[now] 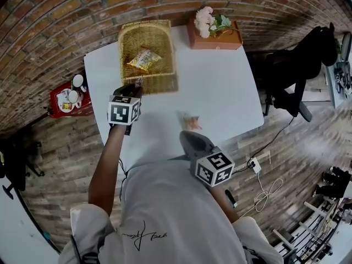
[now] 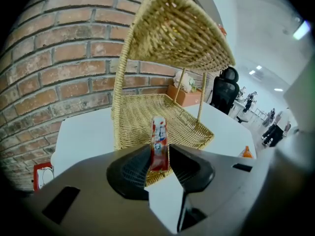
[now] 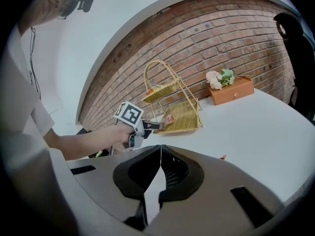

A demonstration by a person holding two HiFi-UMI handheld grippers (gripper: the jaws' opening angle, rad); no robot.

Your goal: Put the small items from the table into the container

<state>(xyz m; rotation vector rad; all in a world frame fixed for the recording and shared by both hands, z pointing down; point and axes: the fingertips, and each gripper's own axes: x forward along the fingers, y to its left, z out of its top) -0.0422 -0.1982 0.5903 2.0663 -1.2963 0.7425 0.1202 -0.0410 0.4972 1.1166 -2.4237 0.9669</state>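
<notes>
Two basket [image 3: 179, 116] tiers side-on, one overhead, left tool [image 2: 159, 155] gripping sachet [image 2: 158, 134]

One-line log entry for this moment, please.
left gripper: shut on red sachet, near basket front | right gripper: shut, empty | packet: on table

1. The right gripper [image 3: 160, 152] fills the bottom of the view. Its two dark jaws are pressed together with nothing between them.
2. Beyond it lies a white table [image 3: 256, 132], backed by a brick wall [image 3: 197, 38].
3. A two-tier wicker basket [image 3: 186, 118] stands near the wall, with something orange on each tier.
4. A hand [image 3: 114, 133] holds the left gripper [image 3: 155, 126] with its tip just before the lower tier. What its jaws carry is too small to tell.
5. An orange box [image 3: 235, 90] with flowers [image 3: 219, 77] sits to the right of the basket.
6. A small orange item [image 3: 223, 157] lies on the table just past the right gripper.
</notes>
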